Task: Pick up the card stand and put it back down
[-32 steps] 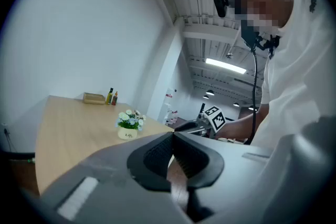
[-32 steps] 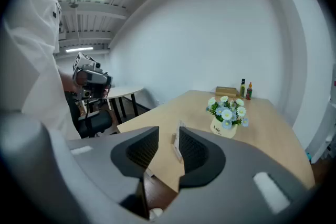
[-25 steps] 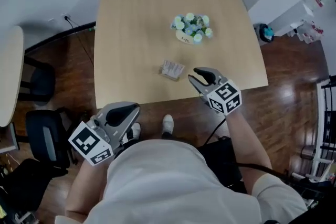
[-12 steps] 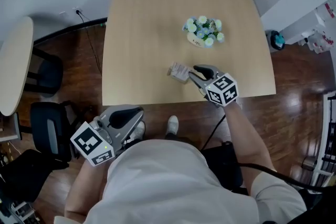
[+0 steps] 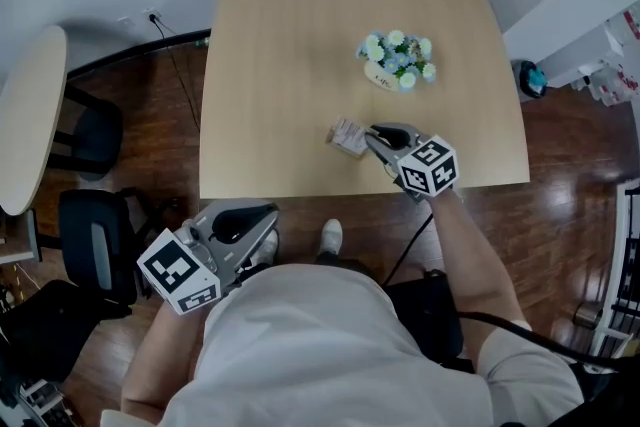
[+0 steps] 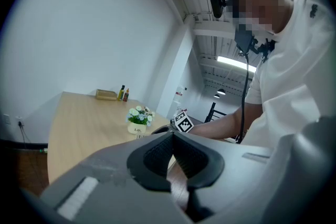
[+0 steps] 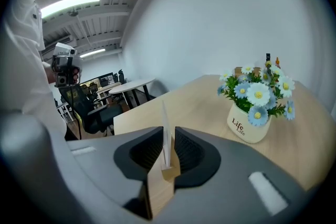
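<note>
Card stand [image 7: 160, 191] stands edge-on between the right gripper [image 7: 168, 136] jaws, which are narrow and pinch its wooden base (long axis along them). The left gripper [image 6: 171, 139] is empty, jaws together, well away.

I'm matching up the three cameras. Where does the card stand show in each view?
Head view: the card stand is near the table's front edge, at the right gripper's tip.
Right gripper view: bottom centre, edge-on between that gripper's jaws.
Left gripper view: at most a pale speck under the flower pot, too small to confirm.
Shared landmark: the flower pot.
</note>
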Available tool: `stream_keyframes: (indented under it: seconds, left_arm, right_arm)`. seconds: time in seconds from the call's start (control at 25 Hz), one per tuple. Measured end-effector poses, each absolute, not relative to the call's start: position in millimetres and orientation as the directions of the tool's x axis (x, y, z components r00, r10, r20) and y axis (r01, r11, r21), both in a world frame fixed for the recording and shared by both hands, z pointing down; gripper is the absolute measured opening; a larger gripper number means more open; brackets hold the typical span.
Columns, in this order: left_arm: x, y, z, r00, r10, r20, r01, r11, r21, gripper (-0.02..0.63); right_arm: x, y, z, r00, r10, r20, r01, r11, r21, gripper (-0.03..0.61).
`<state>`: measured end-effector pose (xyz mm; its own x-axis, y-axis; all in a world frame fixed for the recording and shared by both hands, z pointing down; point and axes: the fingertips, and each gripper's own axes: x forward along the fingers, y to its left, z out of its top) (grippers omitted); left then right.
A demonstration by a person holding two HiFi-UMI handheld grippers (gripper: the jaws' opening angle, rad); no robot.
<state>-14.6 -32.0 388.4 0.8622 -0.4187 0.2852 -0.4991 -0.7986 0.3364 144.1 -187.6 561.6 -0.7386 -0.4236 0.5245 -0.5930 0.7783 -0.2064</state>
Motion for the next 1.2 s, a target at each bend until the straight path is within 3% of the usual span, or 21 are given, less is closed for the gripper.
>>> stream_keyframes:
  seconds: [0.2,1.2]
  left_arm:
    - [-19,-33,389,0.854,-0.43,0.292,-0.513,-0.79,0.336,0.003]
    - [-22,-28,394,0.86,-0.418,0.292,-0.502,-0.794,0.343,0.003]
  right_arm:
    - [142,-190,561,-0.737,-0.433,0.52,-0.596,0.779,-0.196,0.04]
    - [141,-184,537,-0.76,-0.452,0.466,-0.583,0.791,-0.185,0.02]
